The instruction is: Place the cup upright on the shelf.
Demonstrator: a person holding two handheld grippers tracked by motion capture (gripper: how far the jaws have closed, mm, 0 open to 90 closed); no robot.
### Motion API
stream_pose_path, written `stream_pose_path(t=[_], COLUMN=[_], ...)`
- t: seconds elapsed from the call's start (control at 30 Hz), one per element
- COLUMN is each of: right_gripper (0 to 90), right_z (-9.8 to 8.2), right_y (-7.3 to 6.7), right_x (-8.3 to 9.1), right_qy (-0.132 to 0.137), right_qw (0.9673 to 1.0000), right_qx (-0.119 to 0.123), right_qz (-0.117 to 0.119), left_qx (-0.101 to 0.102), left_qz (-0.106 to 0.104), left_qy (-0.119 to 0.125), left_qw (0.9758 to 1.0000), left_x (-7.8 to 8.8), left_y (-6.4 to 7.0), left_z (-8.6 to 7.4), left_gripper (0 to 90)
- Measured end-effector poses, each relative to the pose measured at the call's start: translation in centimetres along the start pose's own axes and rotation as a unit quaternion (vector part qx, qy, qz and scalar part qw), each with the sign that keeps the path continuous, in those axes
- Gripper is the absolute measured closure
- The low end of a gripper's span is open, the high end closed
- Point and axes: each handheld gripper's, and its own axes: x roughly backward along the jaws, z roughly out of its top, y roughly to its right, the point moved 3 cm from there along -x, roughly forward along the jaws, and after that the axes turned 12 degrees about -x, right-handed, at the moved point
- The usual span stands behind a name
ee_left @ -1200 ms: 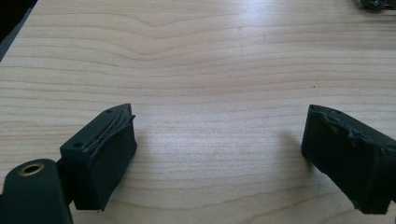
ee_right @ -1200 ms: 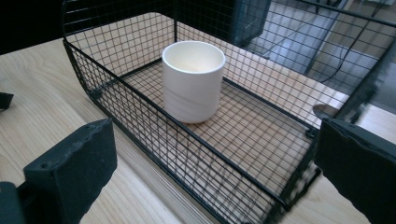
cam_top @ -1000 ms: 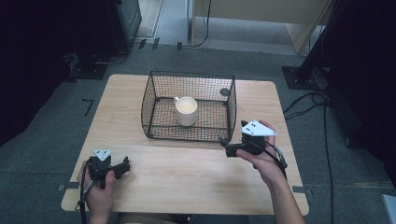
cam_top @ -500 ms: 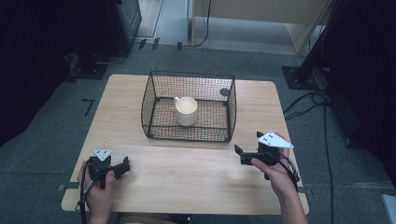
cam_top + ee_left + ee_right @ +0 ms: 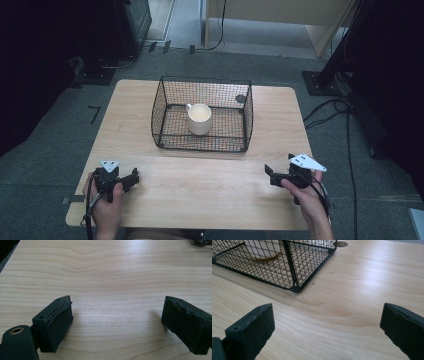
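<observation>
A black wire basket [image 5: 202, 145] stands on the middle of the wooden table [image 5: 200, 185], with a white mug [image 5: 199, 119] upright inside it. In the right gripper view the basket's near corner [image 5: 295, 287] and the mug's base [image 5: 263, 248] appear at the upper left. My left gripper [image 5: 131, 178] rests low at the table's front left, open, with bare wood between its jaws [image 5: 117, 320]. My right gripper [image 5: 270, 175] sits at the front right, well clear of the basket, also open and empty [image 5: 327, 330].
A small dark round hole [image 5: 240, 98] marks the tabletop behind the basket's right side [image 5: 340, 244]. Cables [image 5: 345, 130] run over the grey floor to the right of the table. Dark equipment stands [image 5: 100, 70] sit at the back left.
My right gripper has drawn back from the basket's front right corner toward the table's front right edge. The left gripper has stayed put.
</observation>
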Motion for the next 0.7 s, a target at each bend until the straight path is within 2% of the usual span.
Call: stream_pose_path(t=[0.13,0.17,0.47,0.7], right_gripper=[0.0,0.0,0.0,0.0], right_z=[-0.9,-1.3,-3.0,-4.2], right_y=[0.9,1.3,3.2,4.7], right_x=[0.7,1.0,1.8,2.4], right_qy=[0.001,-0.001,-0.013,-0.032], right_qw=[1.0000,0.9999,0.9987,0.9959], right_qx=[0.000,-0.008,-0.029,-0.038], right_qz=[-0.006,-0.011,-0.039,-0.075], left_qx=[0.000,0.000,0.000,0.000], left_qz=[0.000,0.000,0.000,0.000], left_qy=[0.000,0.000,0.000,0.000], left_qw=[1.0000,1.0000,1.0000,1.0000], left_x=[0.0,0.0,0.0,0.0], left_y=[0.0,0.0,0.0,0.0], left_z=[0.0,0.0,0.0,0.0], left_gripper=[10.1,10.1,10.0,10.1])
